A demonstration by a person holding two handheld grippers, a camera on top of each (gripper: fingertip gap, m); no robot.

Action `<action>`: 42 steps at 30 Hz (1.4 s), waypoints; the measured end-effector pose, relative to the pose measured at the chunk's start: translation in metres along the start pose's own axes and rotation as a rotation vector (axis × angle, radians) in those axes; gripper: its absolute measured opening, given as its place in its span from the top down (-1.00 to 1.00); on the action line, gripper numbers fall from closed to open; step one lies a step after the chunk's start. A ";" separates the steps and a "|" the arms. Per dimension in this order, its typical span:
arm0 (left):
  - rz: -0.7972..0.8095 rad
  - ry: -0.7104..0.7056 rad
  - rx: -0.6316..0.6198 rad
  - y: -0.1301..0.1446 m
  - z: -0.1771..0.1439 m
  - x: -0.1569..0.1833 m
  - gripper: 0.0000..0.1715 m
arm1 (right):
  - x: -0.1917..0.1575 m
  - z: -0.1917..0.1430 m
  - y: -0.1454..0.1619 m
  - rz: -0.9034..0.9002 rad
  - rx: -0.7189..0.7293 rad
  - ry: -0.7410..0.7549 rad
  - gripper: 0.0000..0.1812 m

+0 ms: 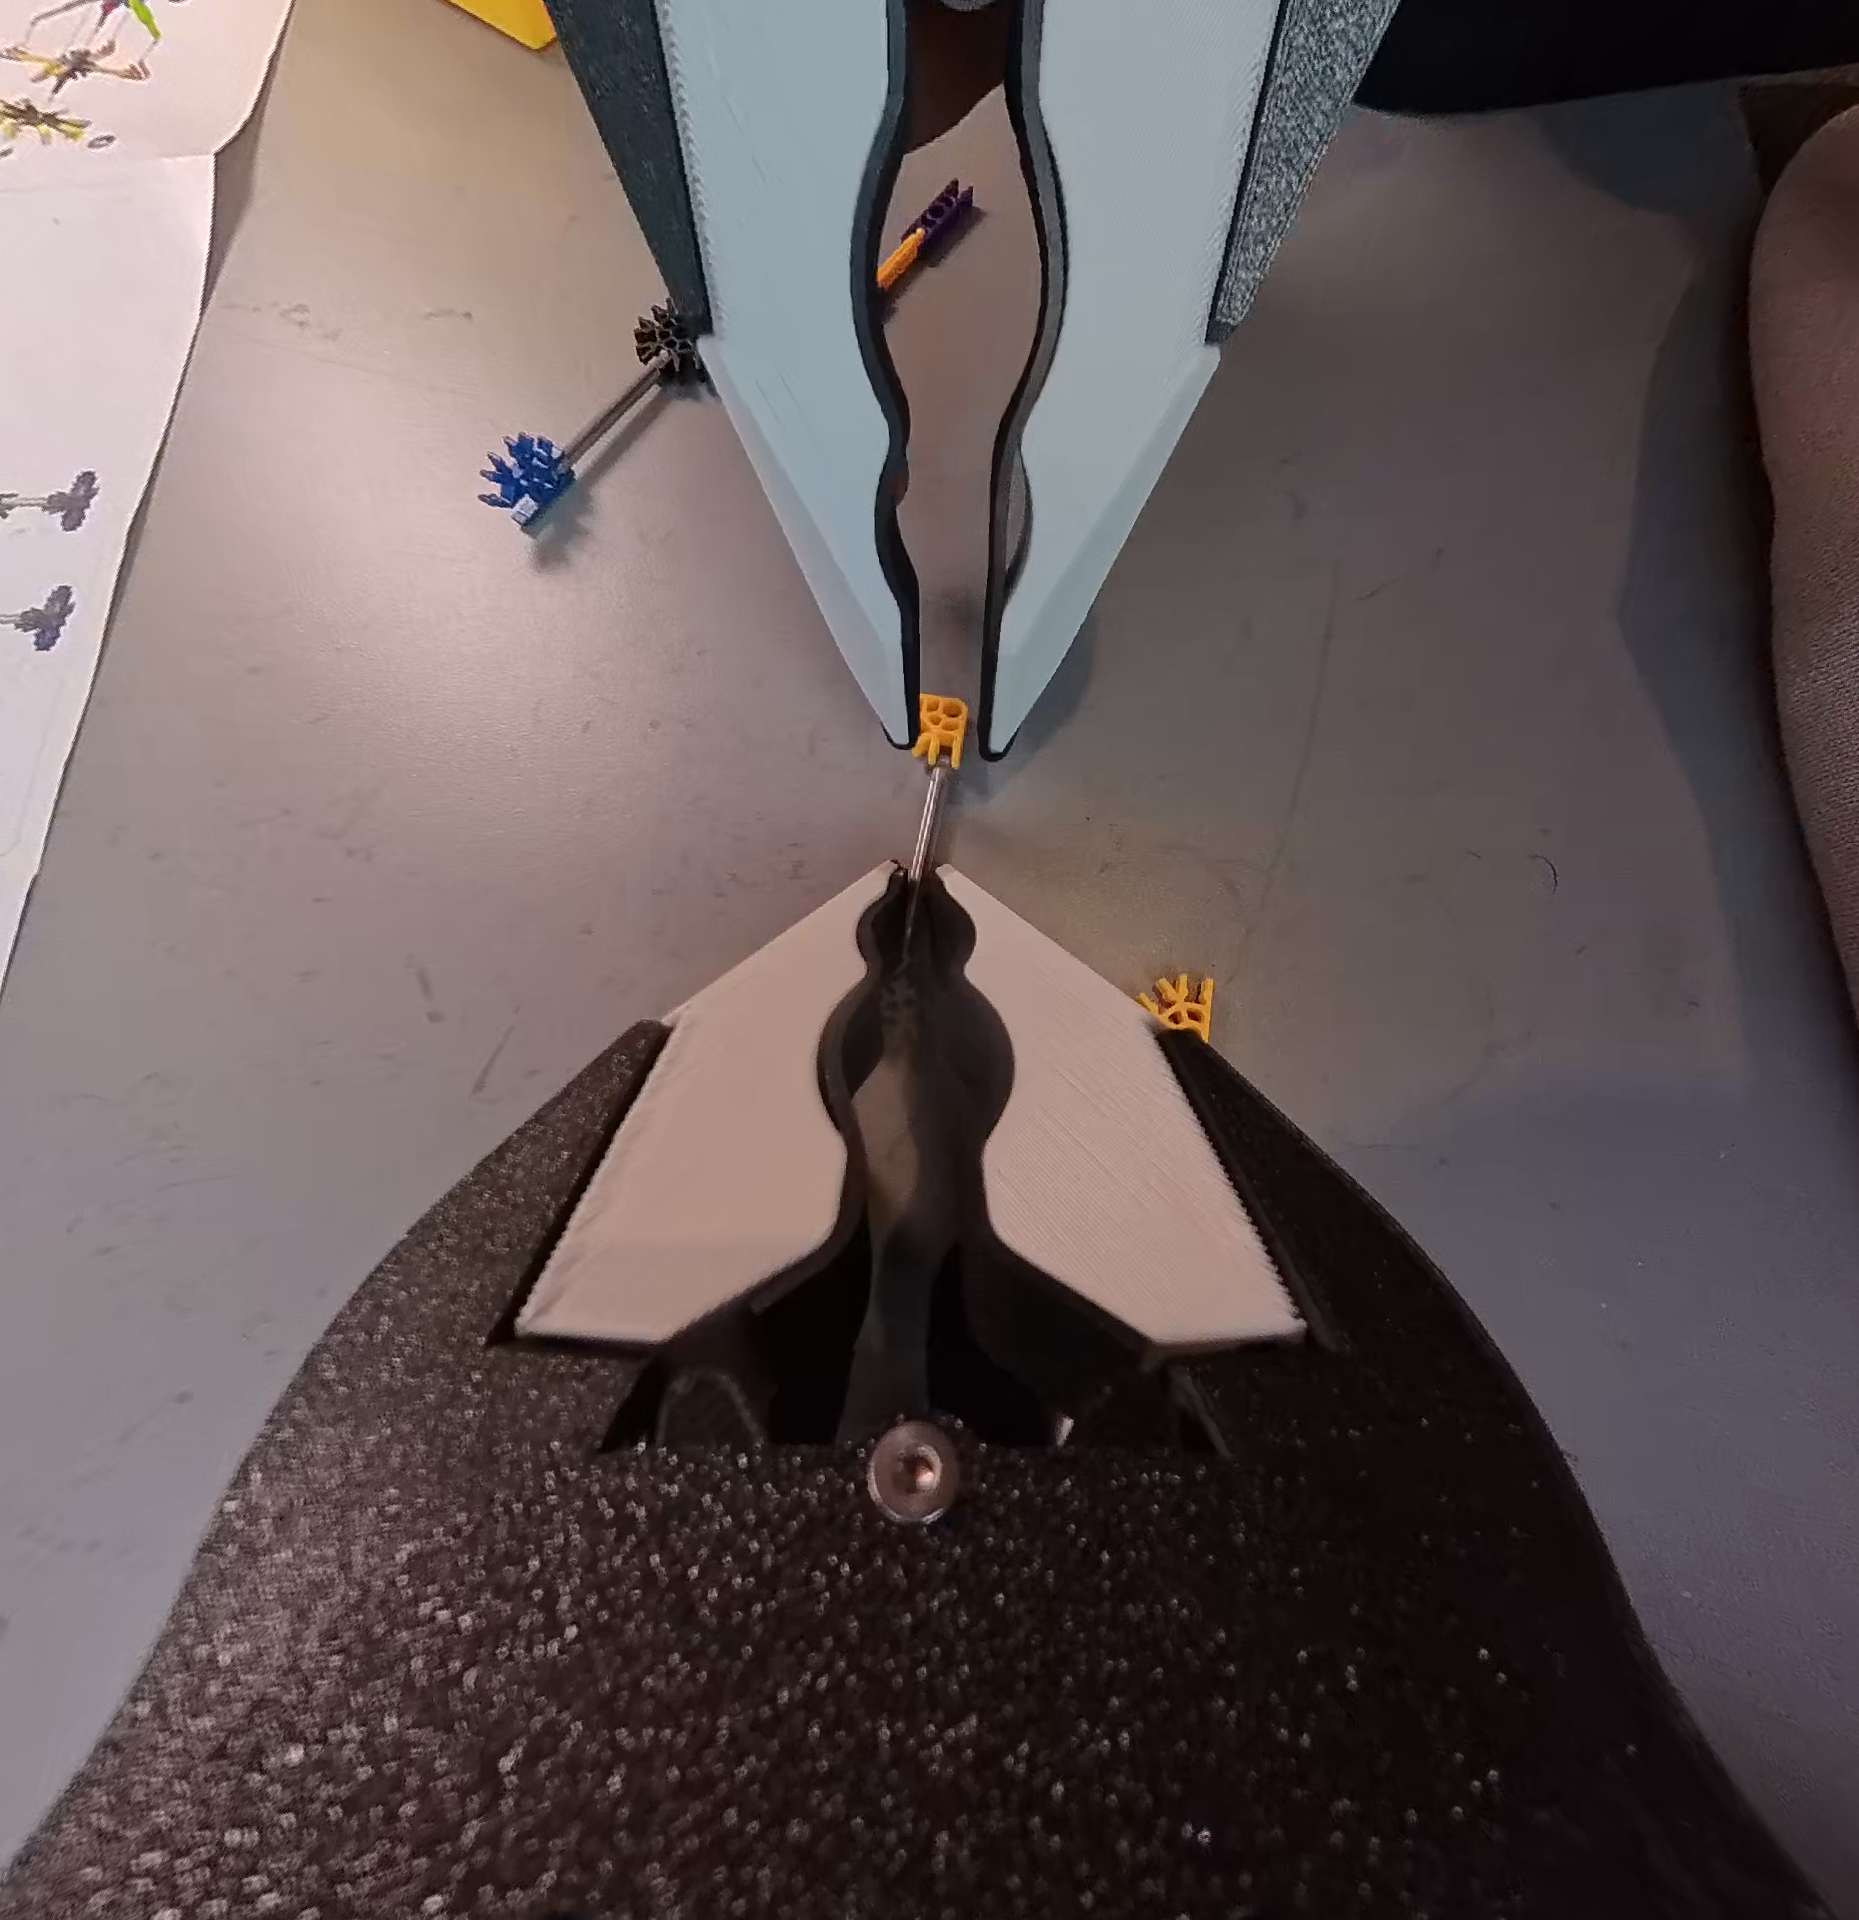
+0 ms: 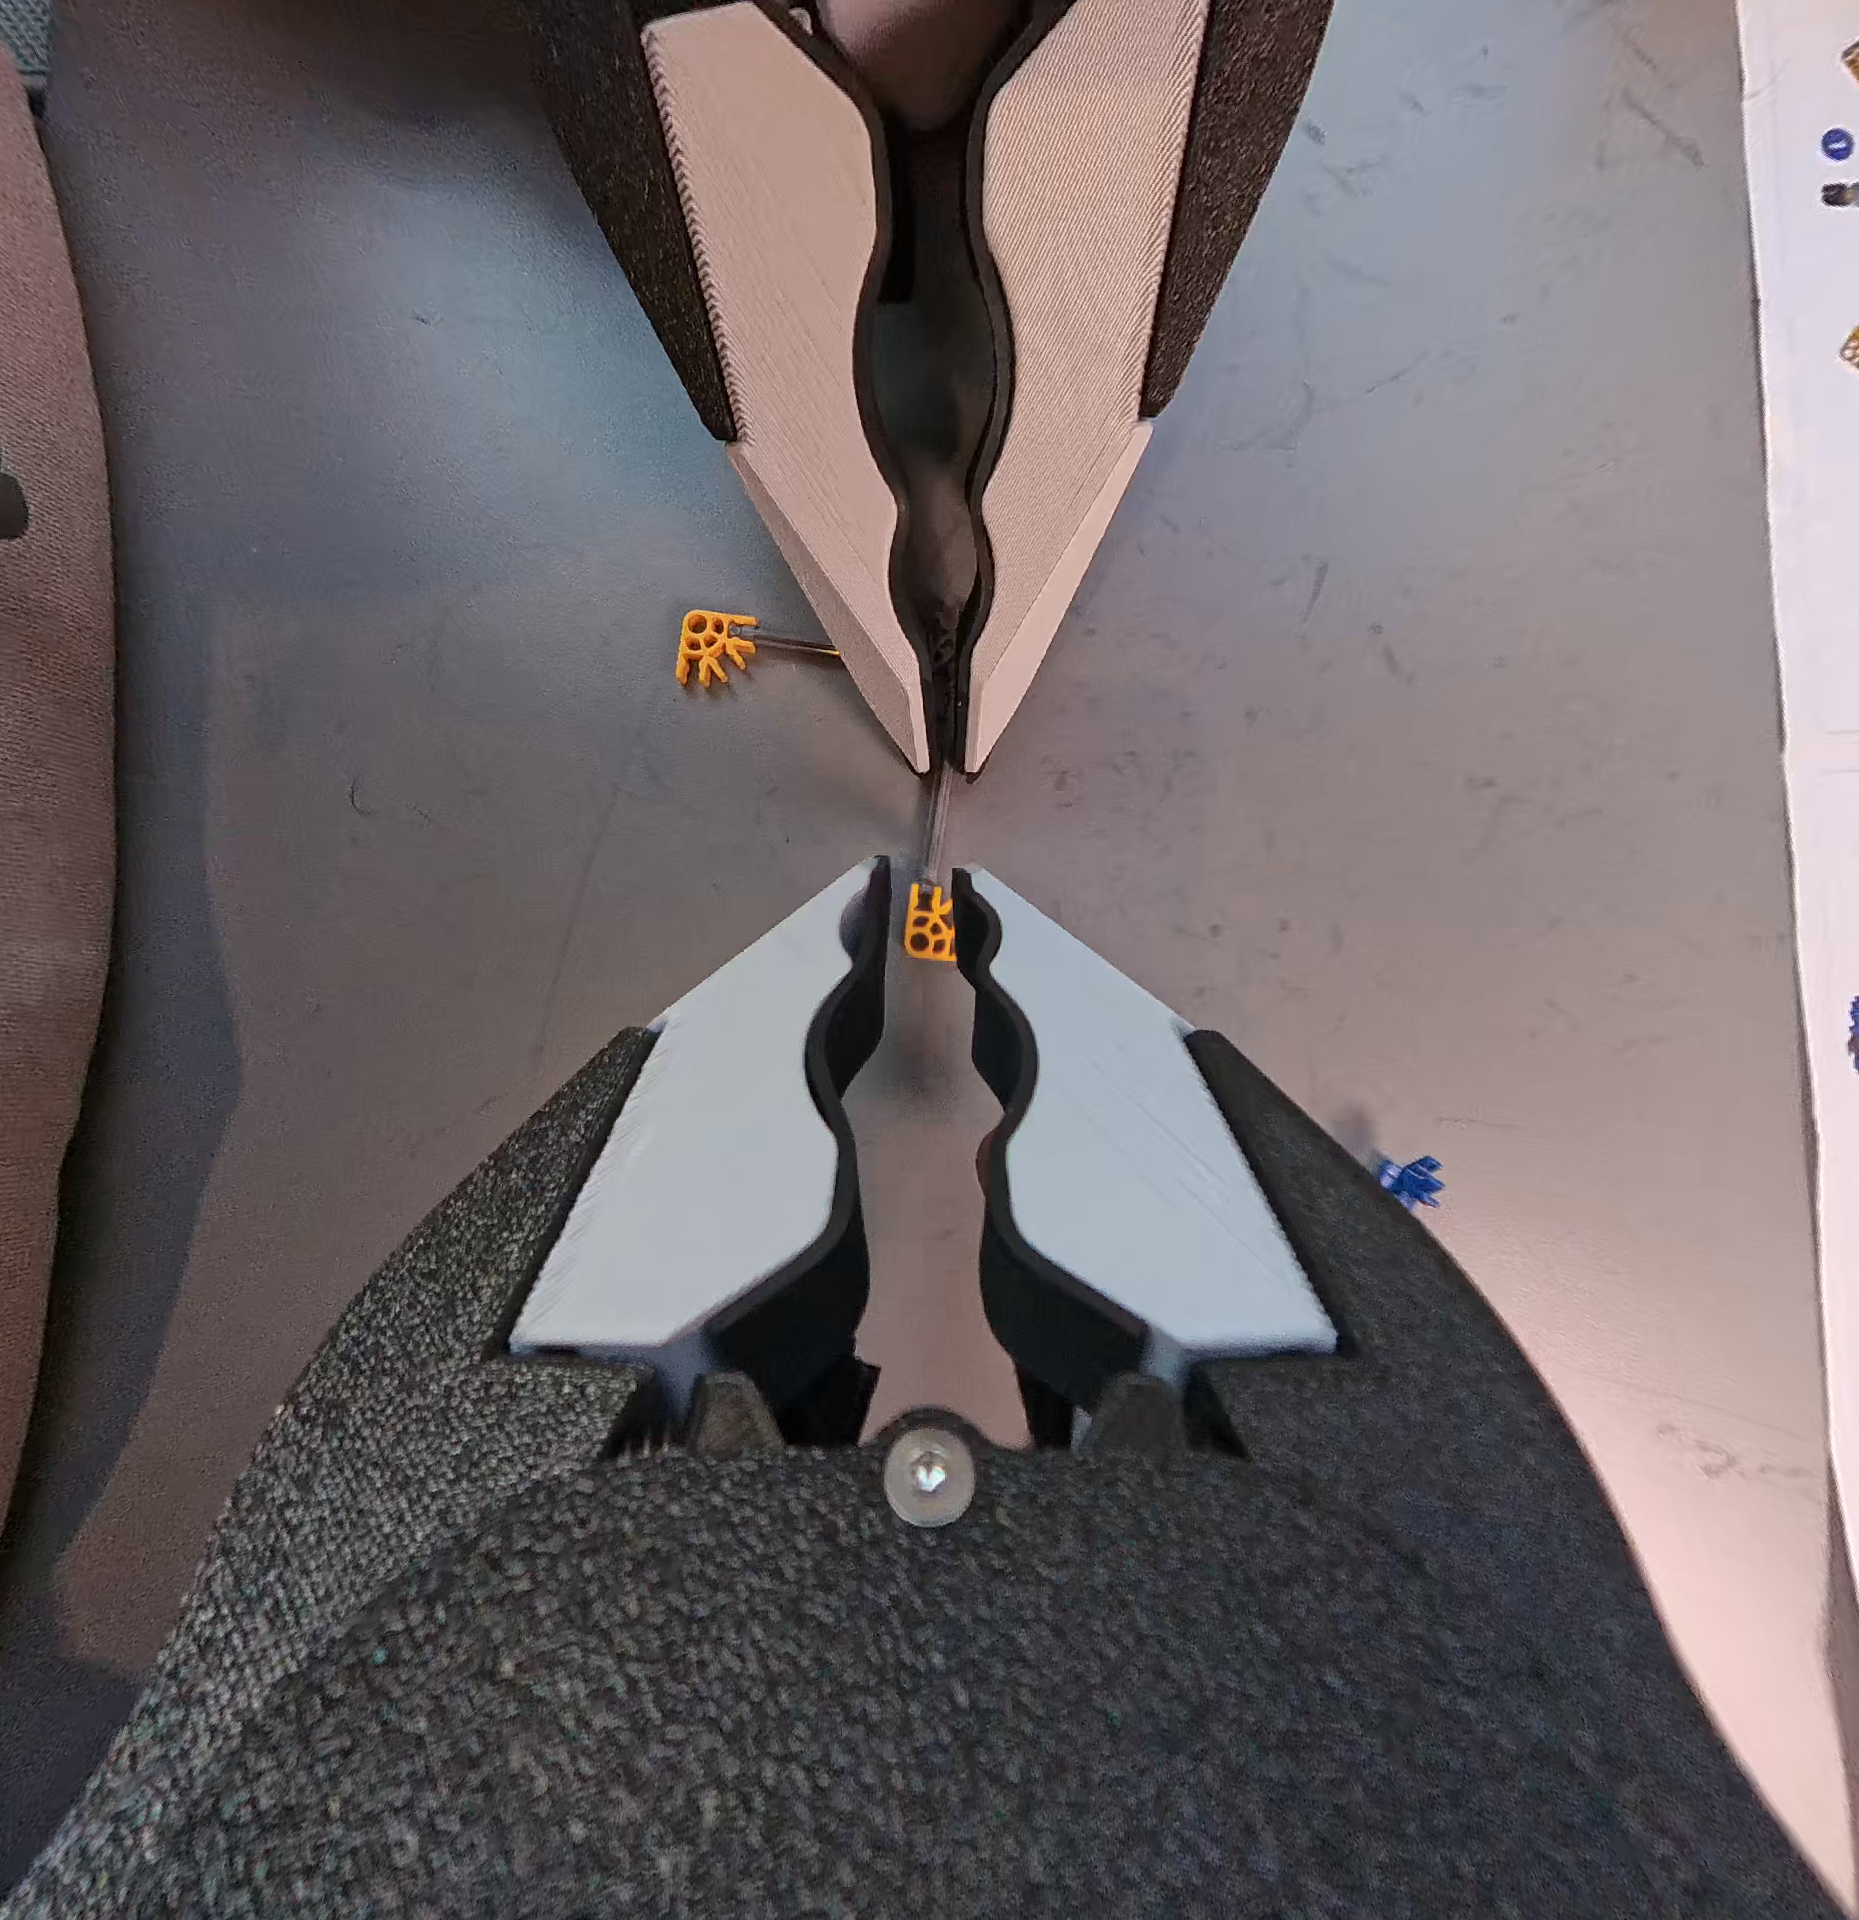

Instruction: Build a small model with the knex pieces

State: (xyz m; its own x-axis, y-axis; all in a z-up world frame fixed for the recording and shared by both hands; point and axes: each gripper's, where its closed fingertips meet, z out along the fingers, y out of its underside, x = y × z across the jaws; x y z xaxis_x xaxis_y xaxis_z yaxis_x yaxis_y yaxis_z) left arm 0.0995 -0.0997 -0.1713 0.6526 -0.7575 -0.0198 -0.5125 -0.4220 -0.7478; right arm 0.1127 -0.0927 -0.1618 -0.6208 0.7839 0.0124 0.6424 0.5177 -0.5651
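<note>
Left wrist view: the left tool point(image 1: 917, 871) pinches a thin grey rod point(image 1: 932, 821) above the grey table point(image 1: 385, 831). Right wrist view: the right tool point(image 2: 923, 868) clamps the orange connector point(image 2: 929, 923) on that rod's other end.

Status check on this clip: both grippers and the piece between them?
Left gripper shut on grey rod. Right gripper shut on yellow connector at the rod's end. Nothing between the two grippers.

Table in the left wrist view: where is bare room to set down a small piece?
Bare table lies between the paper sheet and the left gripper; more lies beside the brown cushion. Crowded near the blue connector and purple piece.
</note>
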 end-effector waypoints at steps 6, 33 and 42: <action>0.002 -0.001 0.000 0.000 0.000 0.000 0.96 | 0.001 0.001 0.004 0.007 -0.014 0.013 0.94; 0.011 0.003 0.010 -0.004 0.004 0.001 0.97 | 0.001 0.000 0.011 -0.018 -0.040 -0.026 0.96; 0.012 -0.008 0.011 -0.005 0.005 0.000 0.97 | 0.000 0.003 0.010 -0.071 -0.102 -0.052 0.97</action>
State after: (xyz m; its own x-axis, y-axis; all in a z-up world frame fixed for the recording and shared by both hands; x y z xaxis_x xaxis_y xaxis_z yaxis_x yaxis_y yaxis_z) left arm 0.1051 -0.0950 -0.1711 0.6510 -0.7583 -0.0342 -0.5144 -0.4076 -0.7545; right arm 0.1181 -0.0884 -0.1700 -0.6871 0.7265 0.0056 0.6366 0.6058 -0.4771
